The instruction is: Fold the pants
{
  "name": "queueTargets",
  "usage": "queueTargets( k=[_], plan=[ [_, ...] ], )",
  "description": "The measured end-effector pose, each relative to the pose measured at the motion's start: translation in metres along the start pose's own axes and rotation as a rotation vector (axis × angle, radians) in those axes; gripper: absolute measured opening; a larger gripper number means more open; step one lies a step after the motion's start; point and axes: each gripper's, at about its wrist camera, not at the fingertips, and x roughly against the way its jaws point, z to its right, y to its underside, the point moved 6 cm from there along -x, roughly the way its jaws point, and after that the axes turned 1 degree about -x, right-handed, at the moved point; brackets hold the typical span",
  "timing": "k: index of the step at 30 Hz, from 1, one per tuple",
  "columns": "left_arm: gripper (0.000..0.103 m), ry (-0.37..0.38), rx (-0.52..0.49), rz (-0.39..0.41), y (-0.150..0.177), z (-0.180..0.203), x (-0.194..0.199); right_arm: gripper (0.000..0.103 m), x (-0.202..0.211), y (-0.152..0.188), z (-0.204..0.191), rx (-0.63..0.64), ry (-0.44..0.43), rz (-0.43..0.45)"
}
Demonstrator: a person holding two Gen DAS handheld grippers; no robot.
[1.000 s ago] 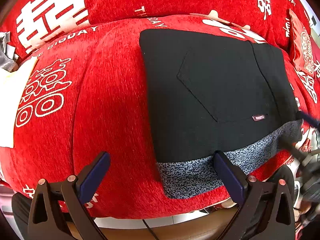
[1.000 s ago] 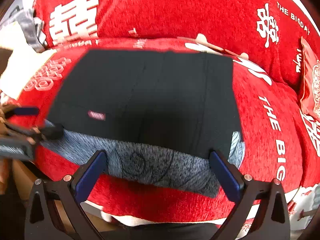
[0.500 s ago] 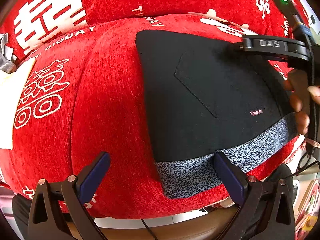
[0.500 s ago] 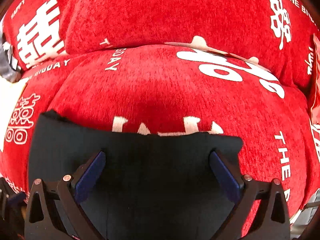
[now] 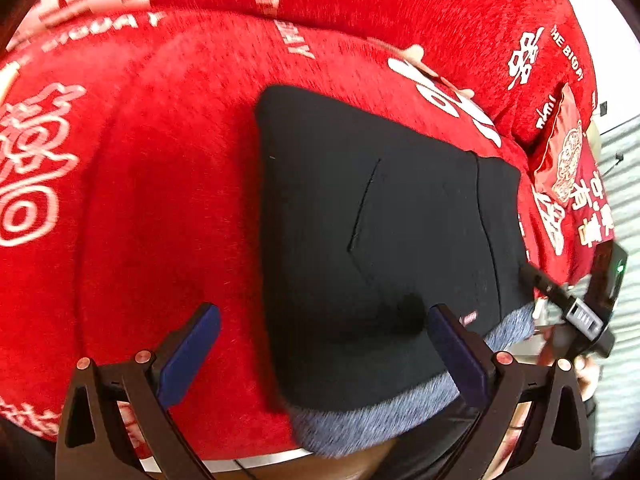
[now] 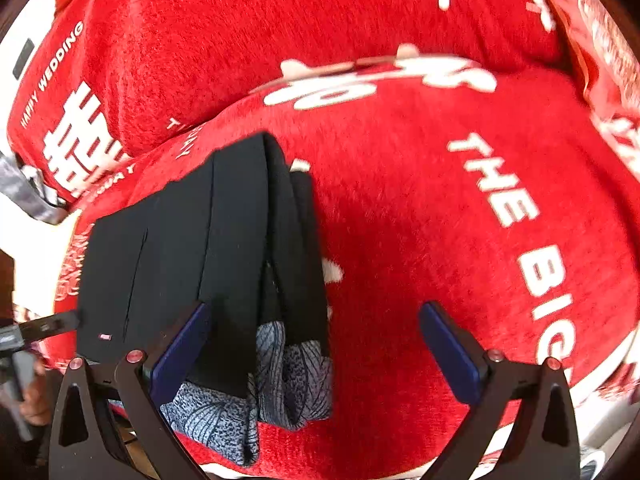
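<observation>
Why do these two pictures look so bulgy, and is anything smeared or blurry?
Left wrist view: fisheye lens bows the red sofa cover; black corners; folded pants fairly sharp, the other gripper smeared. Right wrist view: same bulge; white lettering softly blurred.

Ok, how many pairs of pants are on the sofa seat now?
1: folded black pants on the red sofa cover, grey waistband toward the front edge. Seat ends are out of view; more may be hidden.
</observation>
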Motion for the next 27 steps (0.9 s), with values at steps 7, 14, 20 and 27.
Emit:
queueTargets(
  k=[7,14,20,27],
  plan=[
    [0.103,0.035,-0.025,-0.019,-0.008,0.011,-0.023,0.103,-0.034,-0.008,-0.018,-0.050,-0.199,-0.018],
    [0.060,0.000,-0.165,0.023,-0.010,0.041,-0.010,0.064,-0.016,-0.003,-0.045,-0.002,-0.191,0.014],
    [0.045,0.016,-0.135,0.036,-0.014,0.037,0.011,0.046,0.014,-0.008,-0.075,0.025,-0.166,0.072],
    [0.044,-0.013,-0.121,0.156,-0.030,0.010,0.083,0.046,0.039,-0.017,-0.153,0.139,-0.228,0.115]
  ],
)
